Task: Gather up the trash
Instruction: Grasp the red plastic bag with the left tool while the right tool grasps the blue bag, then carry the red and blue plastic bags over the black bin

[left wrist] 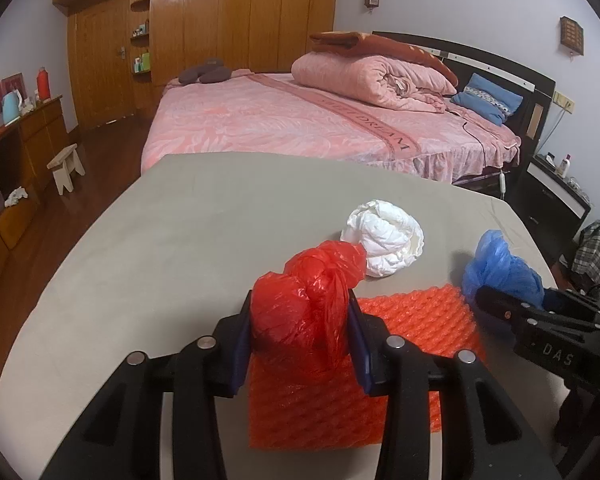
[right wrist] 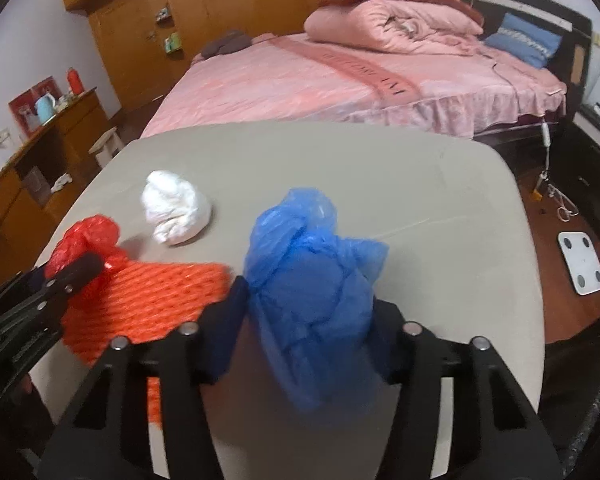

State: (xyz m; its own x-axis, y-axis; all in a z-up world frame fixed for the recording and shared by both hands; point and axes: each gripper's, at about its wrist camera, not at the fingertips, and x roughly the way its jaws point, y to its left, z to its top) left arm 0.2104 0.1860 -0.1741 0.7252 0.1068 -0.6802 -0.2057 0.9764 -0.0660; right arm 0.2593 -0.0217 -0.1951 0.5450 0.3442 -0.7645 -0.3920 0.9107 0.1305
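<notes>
Two hand-held grippers work over a grey table [left wrist: 148,240], each clamped on a piece of trash. The left gripper [left wrist: 300,320] has its blue-padded fingers [left wrist: 242,340] pressed against both sides of a knotted red plastic bag [left wrist: 304,300]; the bag stands upright between them, its knot pointing away from the camera. The right gripper [right wrist: 310,312] grips a crumpled blue plastic bag [right wrist: 312,280] in the same manner, the bag bulging above and below the fingers; in the left wrist view this gripper [left wrist: 508,300] appears at the right edge with the blue bag [left wrist: 500,268] at its tip.

An orange foam mesh sheet [left wrist: 416,316] lies flat on the table beneath and between the two grippers. Whether the red bag touches the sheet cannot be told. A white crumpled plastic bag [left wrist: 384,240] rests on the table just beyond the red bag, free of both grippers; in the right wrist view it [right wrist: 176,212] lies to the left of the blue bag.

Beyond the far table edge stands a bed with a pink patterned cover [left wrist: 300,120], bearing a rolled pink quilt [left wrist: 364,76] and a blue pillow [left wrist: 488,98]. A wooden wardrobe [left wrist: 220,16] fills the back wall. A white bathroom scale [right wrist: 582,262] lies on the wooden floor at right.
</notes>
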